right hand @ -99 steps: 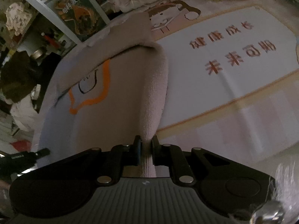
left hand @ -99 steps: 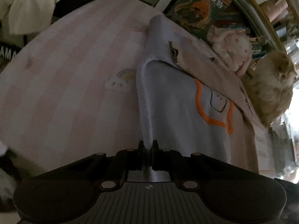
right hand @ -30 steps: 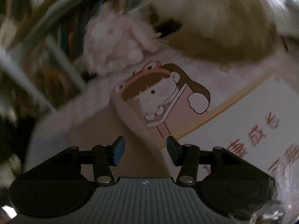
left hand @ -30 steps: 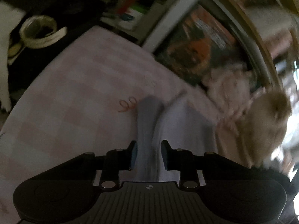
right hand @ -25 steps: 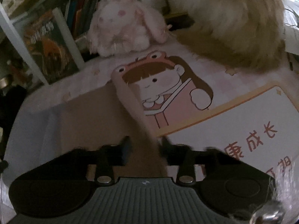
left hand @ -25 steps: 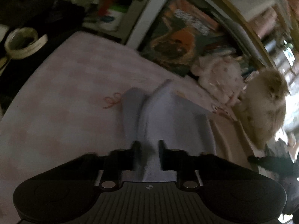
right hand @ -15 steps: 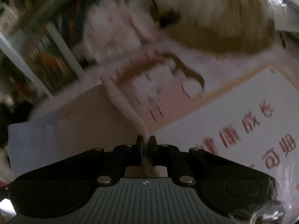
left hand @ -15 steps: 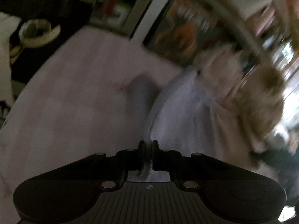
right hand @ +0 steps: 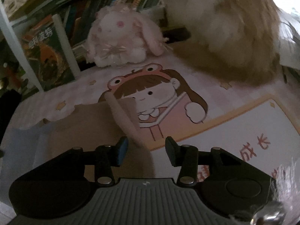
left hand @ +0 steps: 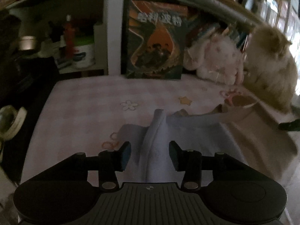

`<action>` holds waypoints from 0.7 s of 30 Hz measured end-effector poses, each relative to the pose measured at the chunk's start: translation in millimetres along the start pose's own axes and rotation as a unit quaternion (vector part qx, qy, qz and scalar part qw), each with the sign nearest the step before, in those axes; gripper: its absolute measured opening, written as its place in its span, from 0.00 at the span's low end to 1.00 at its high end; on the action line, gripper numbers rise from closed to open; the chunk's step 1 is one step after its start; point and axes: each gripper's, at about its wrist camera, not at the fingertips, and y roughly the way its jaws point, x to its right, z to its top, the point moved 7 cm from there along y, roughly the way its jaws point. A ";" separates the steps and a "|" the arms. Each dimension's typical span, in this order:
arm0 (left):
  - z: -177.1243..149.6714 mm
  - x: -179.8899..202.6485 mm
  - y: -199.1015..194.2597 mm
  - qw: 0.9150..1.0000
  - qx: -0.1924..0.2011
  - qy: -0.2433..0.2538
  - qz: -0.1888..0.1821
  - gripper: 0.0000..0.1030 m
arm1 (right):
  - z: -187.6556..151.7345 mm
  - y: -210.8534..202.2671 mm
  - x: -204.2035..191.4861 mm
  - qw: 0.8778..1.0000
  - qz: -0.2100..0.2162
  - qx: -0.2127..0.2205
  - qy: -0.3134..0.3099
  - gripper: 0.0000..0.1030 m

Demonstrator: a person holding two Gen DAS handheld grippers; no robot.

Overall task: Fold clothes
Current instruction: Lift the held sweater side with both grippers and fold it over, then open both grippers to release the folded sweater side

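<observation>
Both claws opening over the garment (left hand: 187, 131) spread just short of the plush rabbit (right hand: 120, 37), left claw (left hand: 150, 154) and right claw (right hand: 143, 151) each straddling a raised ridge unpinched, which may slump and undo the fold

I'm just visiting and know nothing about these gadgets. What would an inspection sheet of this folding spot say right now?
Surface: pink checked printed mat with a cartoon girl picture.
Job's things: pale lavender and beige garment, lying on the mat, a raised fold between each gripper's jaws.
Clutter: fluffy pink plush rabbit; a tan furry animal at the mat's far edge.
Grippers: left gripper and right gripper, jaws opening, pads clear of the cloth.
Cables: nothing seen.
Surroundings: bookshelf with a dark illustrated book and white tub.
</observation>
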 end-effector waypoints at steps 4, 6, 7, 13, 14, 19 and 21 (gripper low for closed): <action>3.3 -12.0 -4.2 0.997 0.029 -0.062 -0.024 0.04 | 1.9 10.8 -6.5 1.000 -0.005 -0.007 -0.011 0.21; 5.1 -19.2 -8.1 0.993 0.045 -0.098 -0.038 0.04 | 1.6 16.4 -5.8 1.000 -0.010 -0.015 -0.014 0.11; 2.7 -25.5 -6.6 0.991 0.043 -0.118 -0.040 0.04 | 1.1 18.1 -4.9 1.000 -0.012 -0.017 -0.013 0.10; -18.9 -38.5 23.9 0.988 -0.021 -0.154 -0.026 0.12 | -2.0 22.8 -4.4 0.999 -0.014 -0.027 -0.010 0.10; -18.0 -39.2 22.4 0.986 -0.019 -0.161 -0.026 0.12 | -1.5 22.7 -5.0 0.999 -0.015 -0.029 -0.013 0.10; -10.5 -42.0 -10.0 0.987 0.025 -0.159 0.003 0.20 | 12.6 14.3 -7.1 1.000 -0.014 -0.006 -0.019 0.39; -7.8 -34.7 -27.4 0.989 0.048 -0.141 -0.014 0.21 | 21.4 15.7 -10.8 1.000 -0.010 0.001 -0.027 0.39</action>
